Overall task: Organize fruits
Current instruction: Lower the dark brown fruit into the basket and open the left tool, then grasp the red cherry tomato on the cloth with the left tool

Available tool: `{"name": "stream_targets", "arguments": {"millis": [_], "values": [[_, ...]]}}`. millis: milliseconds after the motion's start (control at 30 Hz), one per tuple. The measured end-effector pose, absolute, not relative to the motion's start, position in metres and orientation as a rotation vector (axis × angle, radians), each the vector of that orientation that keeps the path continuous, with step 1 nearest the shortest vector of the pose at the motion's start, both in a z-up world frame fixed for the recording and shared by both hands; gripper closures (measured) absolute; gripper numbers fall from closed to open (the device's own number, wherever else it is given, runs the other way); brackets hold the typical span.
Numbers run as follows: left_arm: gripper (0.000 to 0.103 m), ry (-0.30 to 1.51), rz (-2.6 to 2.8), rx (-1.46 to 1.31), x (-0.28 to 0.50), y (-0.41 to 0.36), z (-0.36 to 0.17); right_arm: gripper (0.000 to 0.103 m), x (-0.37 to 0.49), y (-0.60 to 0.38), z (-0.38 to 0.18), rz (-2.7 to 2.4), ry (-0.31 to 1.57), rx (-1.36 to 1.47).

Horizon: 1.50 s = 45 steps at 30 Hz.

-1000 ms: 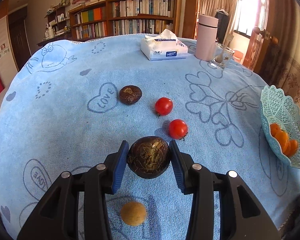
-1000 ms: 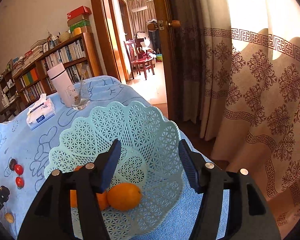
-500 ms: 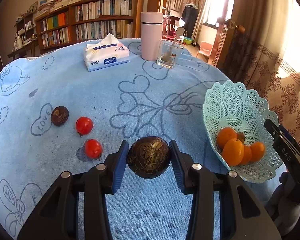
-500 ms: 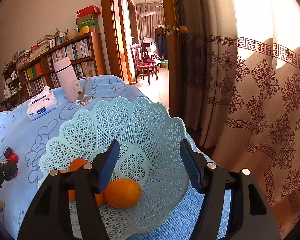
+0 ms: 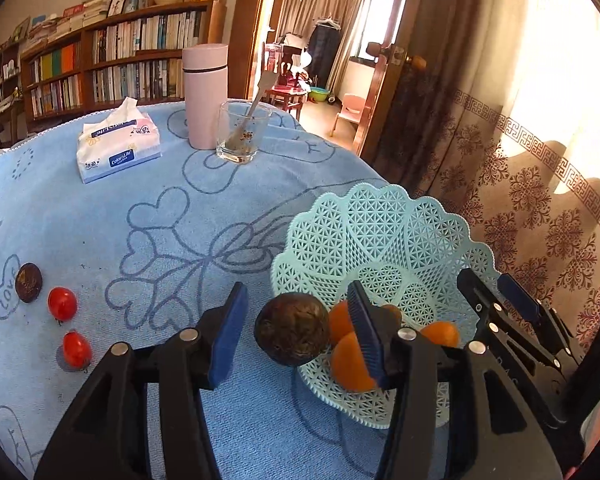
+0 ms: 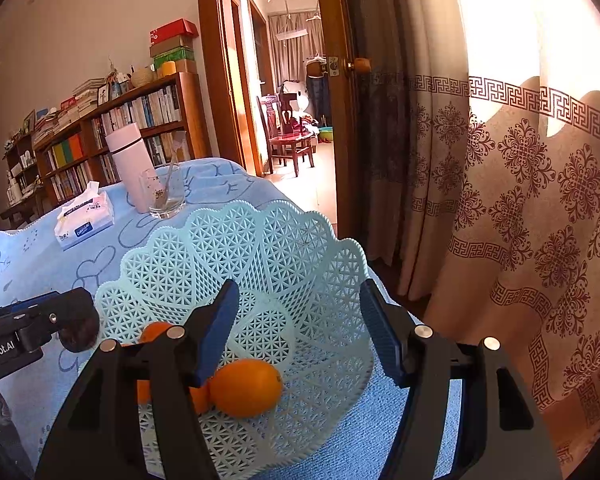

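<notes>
Left gripper (image 5: 296,334) just opened wide, dark round fruit (image 5: 293,335) loose between its pads at basket (image 5: 380,232) rim.
We see no pad contact on it. Just past our right pad: oranges (image 5: 350,364) in basket. Right gripper (image 6: 300,332) gapes empty over basket, orange (image 6: 246,387) below. Far left: two tomatoes (image 5: 62,303), another dark fruit (image 5: 28,282).
</notes>
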<state>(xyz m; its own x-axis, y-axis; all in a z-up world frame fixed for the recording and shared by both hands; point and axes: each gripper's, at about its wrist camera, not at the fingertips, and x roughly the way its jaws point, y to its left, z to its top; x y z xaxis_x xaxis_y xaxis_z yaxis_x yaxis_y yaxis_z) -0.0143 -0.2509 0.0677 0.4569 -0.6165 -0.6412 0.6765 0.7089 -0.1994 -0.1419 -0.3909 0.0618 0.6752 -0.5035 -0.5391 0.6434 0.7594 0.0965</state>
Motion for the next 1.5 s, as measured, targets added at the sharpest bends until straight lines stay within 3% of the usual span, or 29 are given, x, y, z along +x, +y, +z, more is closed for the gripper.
{"name": "stream_targets", "arguments": {"millis": [33, 467, 567, 733, 833, 1500], "values": [[0.035, 0.746, -0.811, 0.067, -0.015, -0.250, 0.070, 0.039, -0.142, -0.391, 0.062, -0.660, 0.514, 0.287], [0.033, 0.710, -0.702, 0.100, -0.019, -0.224, 0.072, 0.039, -0.144, -0.387, 0.065, -0.670, 0.492, 0.277], [0.026, 0.701, -0.663, 0.114, -0.020, -0.213, 0.071, 0.039, -0.145, -0.386, 0.065, -0.672, 0.487, 0.276], [0.025, 0.693, -0.620, 0.116, -0.023, -0.192, 0.071, 0.038, -0.147, -0.387, 0.068, -0.676, 0.478, 0.283], [0.024, 0.686, -0.592, 0.106, -0.024, -0.178, 0.070, 0.032, -0.151, -0.387, 0.072, -0.684, 0.465, 0.296], [0.023, 0.706, -0.411, 0.026, -0.002, -0.100, 0.065, 0.027, -0.144, -0.324, 0.089, -0.469, 0.493, 0.253]]}}
